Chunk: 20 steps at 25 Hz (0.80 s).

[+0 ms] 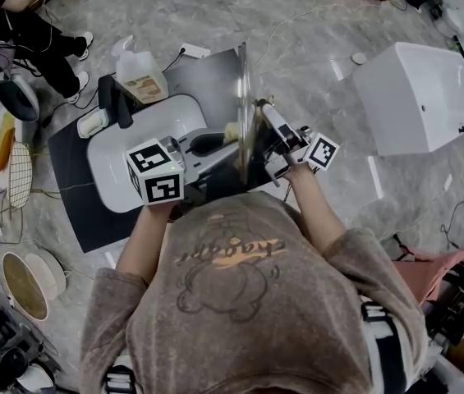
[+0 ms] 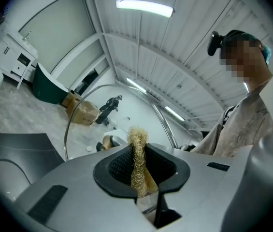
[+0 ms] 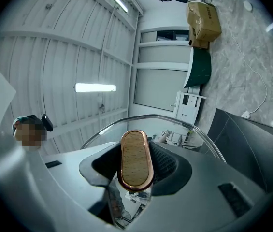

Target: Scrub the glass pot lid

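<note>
Holding the glass pot lid [image 1: 244, 117] upright on edge, in the air above the white sink [image 1: 117, 167], between the two grippers. Clamps its oval wooden handle [image 3: 135, 161] in the right gripper [image 3: 135, 174], jaws part-way apart with the pads pressed on either side of the handle; shows the metal rim of the lid [image 3: 175, 122] arching just beyond. Pinches a straw-coloured fibrous scrubber [image 2: 138, 161] in the left gripper [image 2: 138, 170], jaws nearly together on it, with its frayed tip poking out towards the glass [image 2: 102, 115]. Brings the left gripper [image 1: 207, 144] in from one side of the lid and the right gripper [image 1: 268, 130] from the other, scrubber [image 1: 232, 131] right at the glass; cannot tell whether touching. Leaves a soap bottle [image 1: 140, 76] at the sink's far edge, on the black mat [image 1: 67, 187].
</note>
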{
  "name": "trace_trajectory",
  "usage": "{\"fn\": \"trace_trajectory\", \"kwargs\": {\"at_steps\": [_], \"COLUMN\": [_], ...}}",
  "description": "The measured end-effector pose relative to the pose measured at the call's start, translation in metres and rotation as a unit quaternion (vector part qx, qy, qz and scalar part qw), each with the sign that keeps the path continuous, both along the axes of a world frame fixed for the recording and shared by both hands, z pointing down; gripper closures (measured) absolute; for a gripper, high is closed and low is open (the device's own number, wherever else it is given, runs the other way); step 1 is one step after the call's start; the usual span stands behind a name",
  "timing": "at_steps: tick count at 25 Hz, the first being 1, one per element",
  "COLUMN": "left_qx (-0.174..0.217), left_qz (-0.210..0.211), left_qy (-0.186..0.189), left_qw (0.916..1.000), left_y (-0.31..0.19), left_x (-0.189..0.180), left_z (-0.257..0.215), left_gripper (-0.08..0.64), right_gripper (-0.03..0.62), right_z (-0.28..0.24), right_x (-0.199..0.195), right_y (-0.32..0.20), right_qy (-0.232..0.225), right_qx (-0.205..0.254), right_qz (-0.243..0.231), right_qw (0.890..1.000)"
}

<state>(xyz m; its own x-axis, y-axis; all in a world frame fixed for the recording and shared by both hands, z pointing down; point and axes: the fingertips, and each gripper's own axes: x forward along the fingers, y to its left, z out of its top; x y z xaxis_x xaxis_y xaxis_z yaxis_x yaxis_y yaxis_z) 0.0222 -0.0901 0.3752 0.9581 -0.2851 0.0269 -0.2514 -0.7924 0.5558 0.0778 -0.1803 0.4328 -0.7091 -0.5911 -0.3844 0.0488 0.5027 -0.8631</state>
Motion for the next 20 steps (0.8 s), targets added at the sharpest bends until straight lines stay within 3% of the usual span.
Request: {"fn": "trace_trajectory", "kwargs": {"at_steps": [12, 20], "left_qx": [0.028, 0.056], "left_qz": [-0.079, -0.141], "left_qy": [0.043, -0.002], "left_qw": [0.9955, 0.9884], "left_y": [-0.046, -0.080], "left_x": [-0.010, -0.021], "left_z": [-0.021, -0.008], "left_gripper": [0.494, 0.494], "right_gripper": [0.413, 0.413], "right_z": [0.004, -0.003], "right_x": [-0.011, -0.024], "right_y": [0.017, 0.028], "right_qy": [-0.011, -0.017], "right_qx": [-0.009, -0.005], "right_qz": [-0.028, -0.047], "right_qw": [1.000, 0.999]}}
